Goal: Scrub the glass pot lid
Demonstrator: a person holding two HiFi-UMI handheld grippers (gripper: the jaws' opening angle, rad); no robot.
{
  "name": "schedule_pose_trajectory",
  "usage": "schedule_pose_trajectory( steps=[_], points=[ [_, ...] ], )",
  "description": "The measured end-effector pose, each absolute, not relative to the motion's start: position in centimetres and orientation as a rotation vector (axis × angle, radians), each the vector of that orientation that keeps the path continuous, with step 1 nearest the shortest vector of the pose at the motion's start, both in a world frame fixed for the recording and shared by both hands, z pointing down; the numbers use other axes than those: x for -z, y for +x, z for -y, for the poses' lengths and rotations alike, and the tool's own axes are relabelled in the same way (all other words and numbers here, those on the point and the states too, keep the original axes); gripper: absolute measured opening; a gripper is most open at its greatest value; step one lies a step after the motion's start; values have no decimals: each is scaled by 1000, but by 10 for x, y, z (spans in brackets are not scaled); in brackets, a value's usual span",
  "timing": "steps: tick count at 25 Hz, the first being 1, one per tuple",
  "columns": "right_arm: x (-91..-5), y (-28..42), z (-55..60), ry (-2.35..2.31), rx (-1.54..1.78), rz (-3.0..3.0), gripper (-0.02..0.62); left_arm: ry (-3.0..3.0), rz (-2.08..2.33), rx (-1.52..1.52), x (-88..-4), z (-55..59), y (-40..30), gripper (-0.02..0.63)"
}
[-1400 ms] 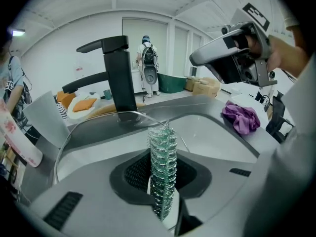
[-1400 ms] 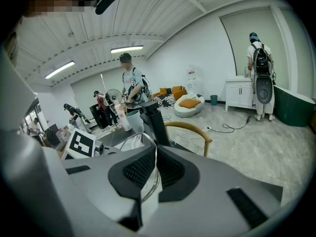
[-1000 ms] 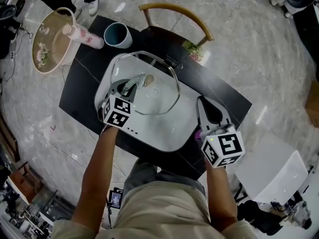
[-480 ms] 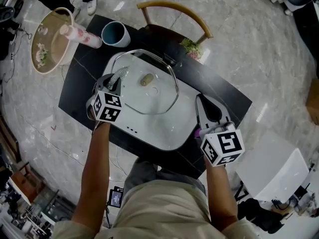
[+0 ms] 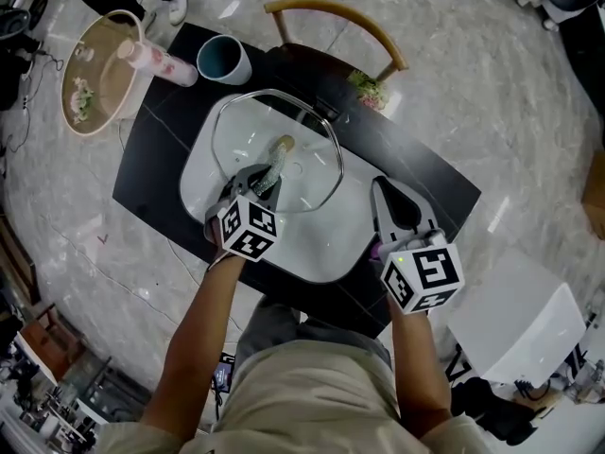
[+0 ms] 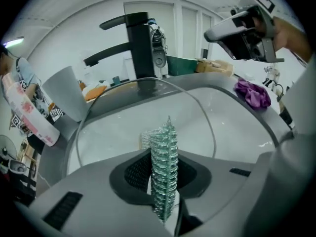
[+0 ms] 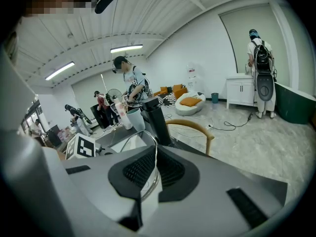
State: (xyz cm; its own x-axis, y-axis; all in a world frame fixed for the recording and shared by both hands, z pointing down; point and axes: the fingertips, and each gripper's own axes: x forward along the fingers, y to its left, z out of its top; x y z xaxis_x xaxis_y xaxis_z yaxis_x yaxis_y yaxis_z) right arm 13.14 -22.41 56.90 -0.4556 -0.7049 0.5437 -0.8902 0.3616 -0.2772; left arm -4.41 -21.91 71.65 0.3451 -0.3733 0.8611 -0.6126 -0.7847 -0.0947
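Busy spot. The white sink [image 5: 321,244] sits in a black table [image 5: 161,173], with a black faucet [image 6: 140,43] at its far edge. A teal cup [image 5: 224,62], a pink bottle [image 5: 159,62] lying on its side and a round tan basket [image 5: 104,83] sit at the far-left corner. A wooden-backed chair [image 5: 331,15] is tucked in behind the table. A purple cloth [image 6: 253,93] is bunched up by the sink's right side, under the right gripper [image 5: 381,192].

The lid [image 5: 302,183] lies in the sink, knob [image 5: 281,146] side up. Its far rim is right up against the faucet base and looks higher than the near rim, so it seems tilted toward the person. It's roundish, so I can't tell any real long axis.

The left gripper [image 5: 257,180] is over the near-left part of the glass, fingers pinching a steel scrubber [image 6: 163,167]. The scrubber stands on edge between the pads. Its length runs away from the person, with the tip up by the knob. Nothing else is in its way, but the knob is right in its line.

The right gripper hangs off to the right, well apart from the lid and above the table edge. Its fingers are pressed together with nothing in them. Looking past its tips you can see the lid rim and the faucet, with a few people standing further back in the room.
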Motion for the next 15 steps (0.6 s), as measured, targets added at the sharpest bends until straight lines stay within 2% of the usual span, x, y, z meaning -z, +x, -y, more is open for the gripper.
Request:
schedule_pose_trajectory(
  steps=[8, 15],
  points=[
    [-568, 130, 222, 1402, -780, 2298, 25, 2521, 518, -1450, -728, 146, 49, 84],
    [-571, 133, 220, 1408, -785, 2293, 25, 2527, 493, -1417, -726, 140, 53, 84]
  ],
)
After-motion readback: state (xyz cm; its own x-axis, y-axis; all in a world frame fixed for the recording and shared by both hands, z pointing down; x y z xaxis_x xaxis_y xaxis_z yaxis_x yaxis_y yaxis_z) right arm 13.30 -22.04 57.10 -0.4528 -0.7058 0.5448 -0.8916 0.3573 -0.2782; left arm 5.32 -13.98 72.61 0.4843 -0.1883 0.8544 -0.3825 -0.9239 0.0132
